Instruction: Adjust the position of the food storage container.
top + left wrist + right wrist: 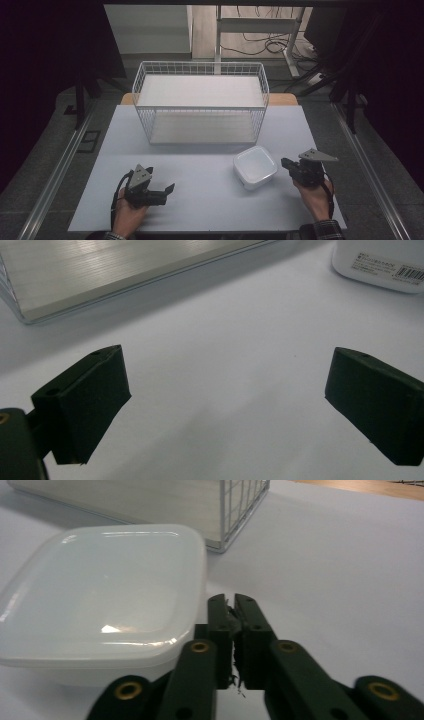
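A white square lidded container [255,166] rests on the white table mat, right of centre. My right gripper [284,162] sits just to its right, held in a hand, with its jaws shut and nothing between them. In the right gripper view the shut gripper [231,605] lies close beside the container [100,595], apart from its side wall. My left gripper [170,189] is held low over the mat at the front left, jaws open and pointing right. In the left gripper view that gripper [227,360] stands wide open over bare mat, and the container's labelled corner [385,265] shows at the top right.
A white wire basket [200,64] with a pale board in its bottom stands at the back middle of the mat [210,200]. Its corner [235,505] is just beyond the container. Dark stands and cables lie behind the table.
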Motion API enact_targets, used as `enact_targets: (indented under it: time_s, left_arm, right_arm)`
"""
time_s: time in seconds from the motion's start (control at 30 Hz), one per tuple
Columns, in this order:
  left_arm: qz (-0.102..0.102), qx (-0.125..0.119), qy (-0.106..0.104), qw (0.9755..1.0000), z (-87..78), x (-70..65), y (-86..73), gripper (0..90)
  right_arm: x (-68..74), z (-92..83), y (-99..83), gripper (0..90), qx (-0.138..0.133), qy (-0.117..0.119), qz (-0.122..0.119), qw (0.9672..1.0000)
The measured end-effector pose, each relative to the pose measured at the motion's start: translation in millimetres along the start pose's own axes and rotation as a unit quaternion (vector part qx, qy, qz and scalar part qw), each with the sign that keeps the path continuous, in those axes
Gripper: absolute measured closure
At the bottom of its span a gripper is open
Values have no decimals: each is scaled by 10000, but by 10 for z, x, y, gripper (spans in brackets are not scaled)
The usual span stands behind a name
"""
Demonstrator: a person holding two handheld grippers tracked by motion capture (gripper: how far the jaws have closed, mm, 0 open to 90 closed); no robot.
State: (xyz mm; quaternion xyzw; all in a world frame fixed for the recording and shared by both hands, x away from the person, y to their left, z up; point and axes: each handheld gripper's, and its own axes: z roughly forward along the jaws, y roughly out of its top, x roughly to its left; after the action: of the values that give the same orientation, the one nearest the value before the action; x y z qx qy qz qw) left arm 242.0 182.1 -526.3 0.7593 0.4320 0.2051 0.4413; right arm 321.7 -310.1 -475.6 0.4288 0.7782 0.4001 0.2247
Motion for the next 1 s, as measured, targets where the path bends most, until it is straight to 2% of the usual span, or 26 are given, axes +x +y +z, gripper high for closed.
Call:
enact_targets:
  time_s: [0.27, 0.33, 0.37, 0.4, 0.53, 0.7, 0.87, 1.0]
  left_arm:
    - [-60, 14, -6, 10000, 6, 13, -3, 36]
    - [-72, 29, -8, 10000, 6, 17, -6, 36]
    - [-72, 29, -8, 10000, 6, 17, -6, 36]
    - [-94, 37, -20, 9999, 9, 22, -7, 36]
    - [-100, 65, -15, 9999, 17, 21, -10, 36]
    - [-101, 101, -1, 9999, 21, 18, -10, 37]
    - [-164, 135, -12, 9998, 12, 27, -10, 38]
    - [-191, 207, -6, 9996, 13, 29, -10, 38]
  right_arm:
    - [-89, 120, -2, 889, 316, -13, 89, 9995]
    - [-108, 199, -4, 888, 448, 184, 134, 9987]
    - [-108, 199, -4, 888, 448, 184, 134, 9987]
    - [-87, 247, -4, 888, 516, 279, 52, 9983]
    - [-44, 352, 6, 888, 653, 405, -127, 9970]
    - [-11, 369, 8, 888, 685, 576, -151, 9959]
    - [158, 399, 34, 887, 749, 772, -411, 9933]
    - [236, 423, 38, 887, 824, 839, -466, 9920]
